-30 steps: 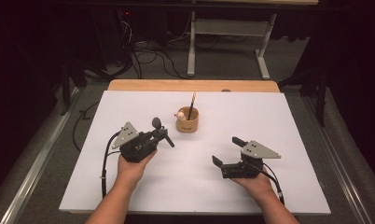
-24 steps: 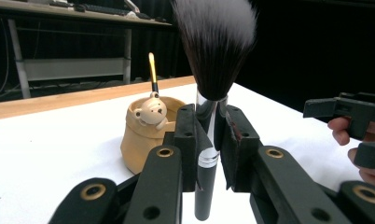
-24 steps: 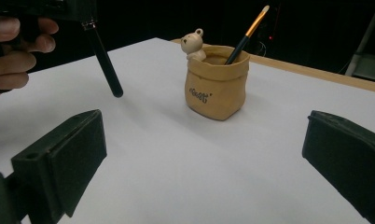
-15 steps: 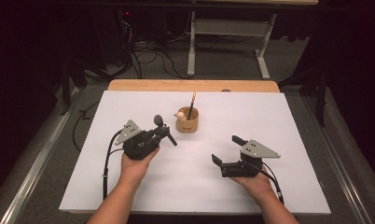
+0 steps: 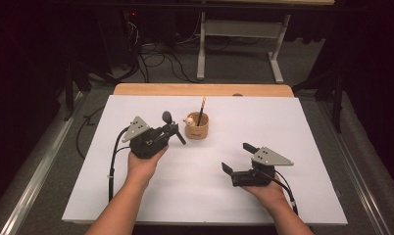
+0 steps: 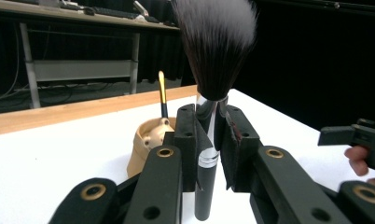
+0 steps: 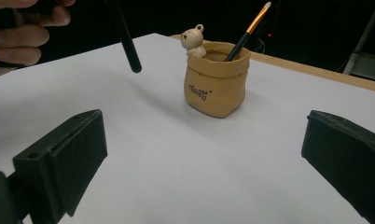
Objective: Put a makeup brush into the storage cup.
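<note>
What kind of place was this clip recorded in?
Probably a lab or workshop set up for recording, not a home: a white-topped table in a dark room, loose cables on the grey carpet behind it, and a plain workbench frame.

— What's cut off or hidden?
— Makeup brush [image 6: 209,116]: bristle tip runs past the top edge in the left gripper view; its ferrule is partly covered by the pads [image 6: 185,140]. Thin brush [image 7: 246,32]: lower end hidden inside the bear cup [image 7: 216,86].
— Anything unreadable?
— Cup lettering, too blurred.
</note>
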